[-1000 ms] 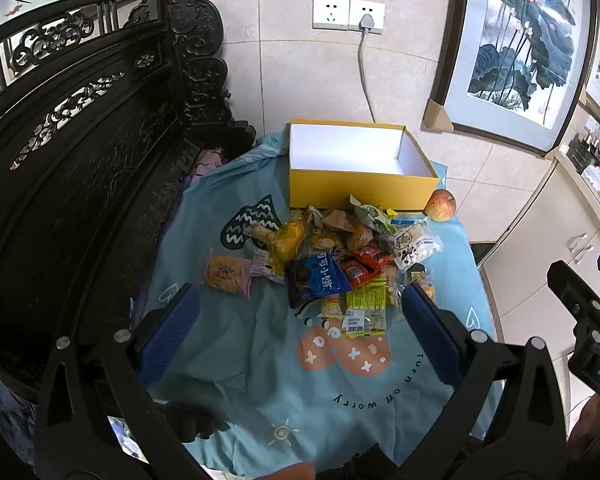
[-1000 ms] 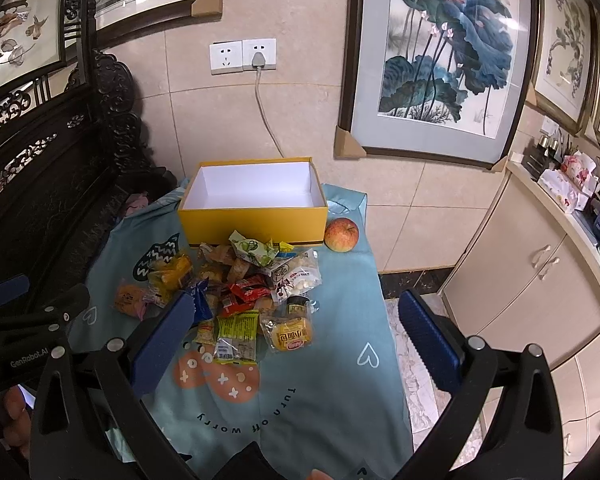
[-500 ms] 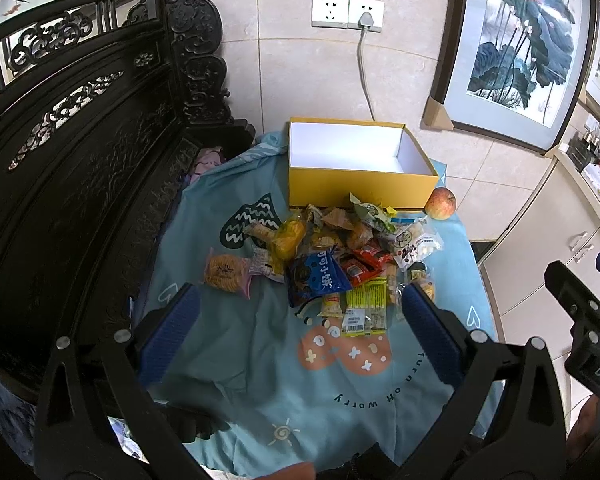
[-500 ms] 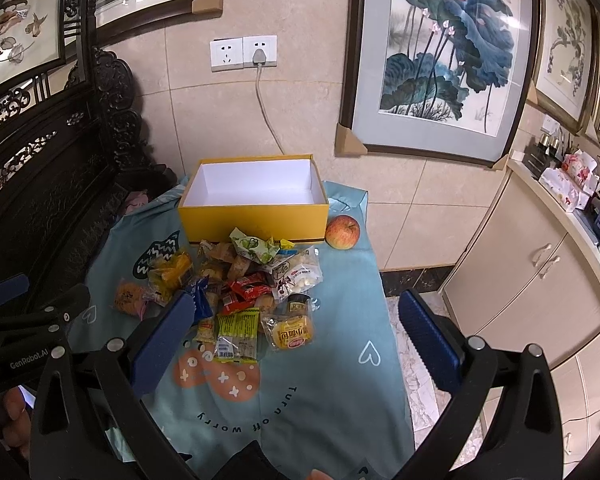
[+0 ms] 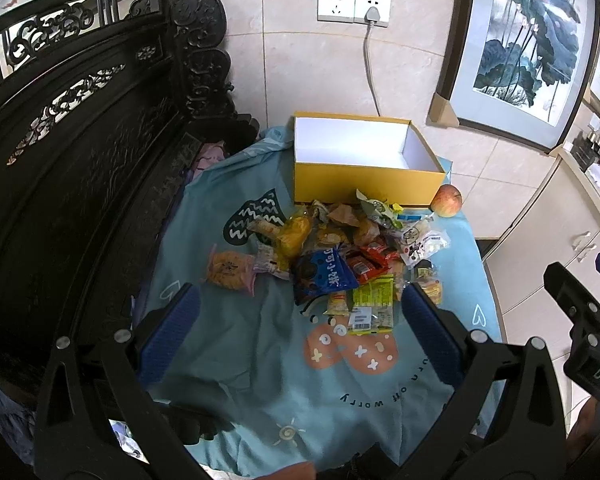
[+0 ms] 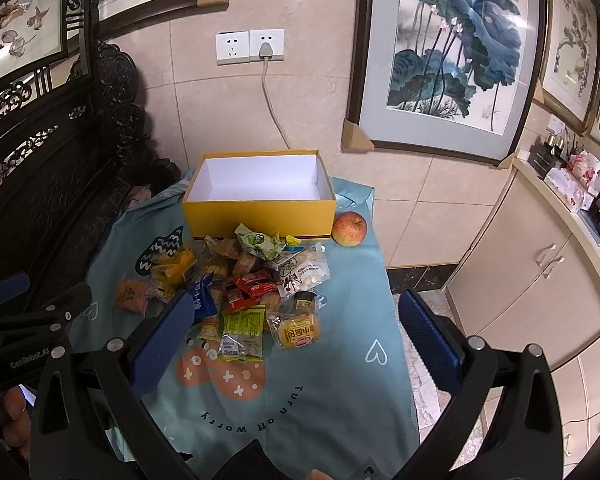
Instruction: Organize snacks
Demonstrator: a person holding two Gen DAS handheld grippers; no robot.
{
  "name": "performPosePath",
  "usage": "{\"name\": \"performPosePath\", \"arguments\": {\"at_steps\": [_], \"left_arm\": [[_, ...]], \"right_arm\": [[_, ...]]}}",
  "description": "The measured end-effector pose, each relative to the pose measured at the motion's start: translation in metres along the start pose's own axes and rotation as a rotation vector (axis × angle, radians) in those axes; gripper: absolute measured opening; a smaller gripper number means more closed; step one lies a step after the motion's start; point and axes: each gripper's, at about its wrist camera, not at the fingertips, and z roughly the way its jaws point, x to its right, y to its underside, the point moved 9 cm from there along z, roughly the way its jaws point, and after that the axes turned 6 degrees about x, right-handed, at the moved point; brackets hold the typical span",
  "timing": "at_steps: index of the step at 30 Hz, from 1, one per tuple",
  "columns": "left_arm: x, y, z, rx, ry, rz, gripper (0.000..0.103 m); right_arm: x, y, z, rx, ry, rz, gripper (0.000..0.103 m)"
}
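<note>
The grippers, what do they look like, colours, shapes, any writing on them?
Both are matte black plastic frames with round silver bolt heads. The left gripper and right gripper each carry two long fingers faced with ribbed dark blue pads. White lettering shows on the bodies: "GenRobot.AI" on the left one, seen from the right wrist view, and "DAS" on the right one. No cables or sleeves show.

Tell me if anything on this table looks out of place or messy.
The snack packets lie in a loose, overlapping heap on the blue cloth while the yellow box behind them is empty. An apple sits beside the box, the only item that is not a packet.
</note>
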Motion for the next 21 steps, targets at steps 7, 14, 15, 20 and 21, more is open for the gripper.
{"name": "performPosePath", "arguments": {"at_steps": [7, 14, 15, 20, 21], "left_arm": [[-0.009, 0.003, 0.018, -0.023, -0.007, 0.013, 0.101], [-0.030, 0.038, 0.078, -0.084, -0.010, 0.021, 0.101], [-0.033, 0.048, 0.090, -0.114, -0.008, 0.015, 0.101], [-0.046, 0.101, 0.147, -0.238, 0.003, -0.038, 0.101], [-0.046, 0.103, 0.153, -0.237, 0.000, -0.047, 0.101]], "right_arm": [[-0.002, 0.003, 0.014, -0.034, 0.015, 0.011, 0.102], [-0.014, 0.049, 0.068, -0.123, -0.023, -0.007, 0.102], [-0.015, 0.062, 0.079, -0.151, -0.021, -0.012, 0.102], [-0.024, 0.129, 0.131, -0.271, -0.050, -0.053, 0.102], [-0.023, 0.136, 0.138, -0.278, -0.049, -0.068, 0.102]]}}
